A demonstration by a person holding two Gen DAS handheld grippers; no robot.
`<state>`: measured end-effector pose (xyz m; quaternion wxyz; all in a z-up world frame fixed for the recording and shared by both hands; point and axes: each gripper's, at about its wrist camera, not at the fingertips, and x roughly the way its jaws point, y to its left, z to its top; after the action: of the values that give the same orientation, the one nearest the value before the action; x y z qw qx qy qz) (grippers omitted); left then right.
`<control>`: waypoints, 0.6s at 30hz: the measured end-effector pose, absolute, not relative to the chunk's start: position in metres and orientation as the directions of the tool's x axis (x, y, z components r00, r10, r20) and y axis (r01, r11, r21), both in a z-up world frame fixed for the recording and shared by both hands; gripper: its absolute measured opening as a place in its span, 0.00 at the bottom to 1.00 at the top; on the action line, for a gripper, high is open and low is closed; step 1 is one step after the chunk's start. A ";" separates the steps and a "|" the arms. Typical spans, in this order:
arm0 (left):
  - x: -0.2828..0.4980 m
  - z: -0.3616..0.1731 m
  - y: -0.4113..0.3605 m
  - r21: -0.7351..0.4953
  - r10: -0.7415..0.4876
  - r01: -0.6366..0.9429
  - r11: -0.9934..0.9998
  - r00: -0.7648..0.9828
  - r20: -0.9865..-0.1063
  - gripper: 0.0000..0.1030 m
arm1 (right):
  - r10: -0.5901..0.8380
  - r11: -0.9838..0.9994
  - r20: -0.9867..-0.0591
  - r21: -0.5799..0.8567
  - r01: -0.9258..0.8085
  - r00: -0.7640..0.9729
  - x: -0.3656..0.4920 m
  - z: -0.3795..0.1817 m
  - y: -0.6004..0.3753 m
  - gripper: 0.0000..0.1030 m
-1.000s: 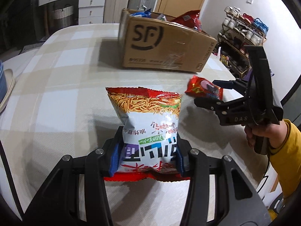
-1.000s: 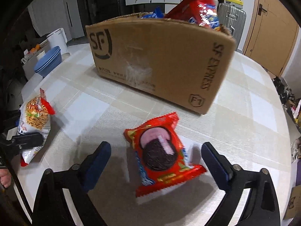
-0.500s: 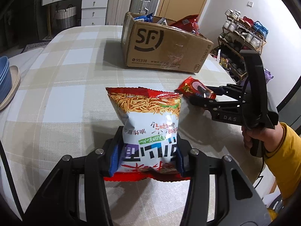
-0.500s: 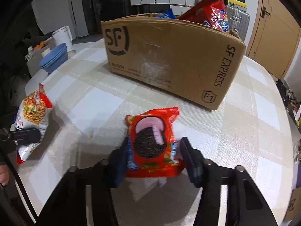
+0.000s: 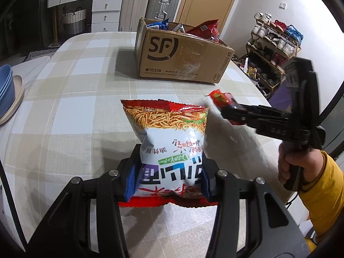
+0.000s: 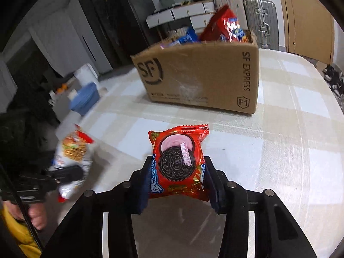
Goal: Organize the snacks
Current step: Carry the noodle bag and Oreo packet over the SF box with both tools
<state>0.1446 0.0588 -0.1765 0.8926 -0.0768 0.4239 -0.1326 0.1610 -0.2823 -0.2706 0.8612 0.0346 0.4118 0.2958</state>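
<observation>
My left gripper (image 5: 167,172) is shut on a white and red noodle snack bag (image 5: 169,142) and holds it above the table. The bag also shows blurred in the right wrist view (image 6: 73,152). My right gripper (image 6: 176,174) is shut on a red Oreo packet (image 6: 178,161), lifted off the table; it also shows in the left wrist view (image 5: 223,101). An open SF cardboard box (image 5: 178,60) with several snack bags inside stands farther back on the table; it also shows in the right wrist view (image 6: 200,79).
The table has a beige checked cloth (image 5: 71,99). Blue bowls and a plate (image 5: 6,90) sit on a side surface at left. A shoe rack (image 5: 273,49) stands beyond the table's right edge. Drawers and suitcases line the back wall.
My right gripper closed on the Oreo packet and lifted it off the table. Both grippers have pulled back and up from the box. The left still holds the noodle bag.
</observation>
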 end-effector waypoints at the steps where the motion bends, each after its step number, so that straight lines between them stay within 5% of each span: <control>1: 0.144 -0.176 0.060 -0.251 -0.303 0.172 0.953 0.608 -0.734 0.42 | 0.547 0.819 -0.677 0.312 -0.482 0.491 0.154 -0.265 -0.286 0.43; 12: 0.116 -0.140 0.057 -0.253 -0.316 0.195 0.948 0.671 -0.671 0.42 | 0.638 0.769 -0.464 0.420 -0.482 0.614 0.064 -0.203 -0.316 0.43; 18: 0.097 -0.118 0.061 -0.234 -0.273 0.156 0.960 0.717 -0.641 0.43 | 0.628 0.774 -0.443 0.433 -0.461 0.640 0.034 -0.194 -0.322 0.43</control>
<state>0.0966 0.0606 -0.1183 0.9230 -0.0816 0.3575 -0.1163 0.0343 -0.3219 -0.1942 0.8943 0.1417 0.2957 0.3045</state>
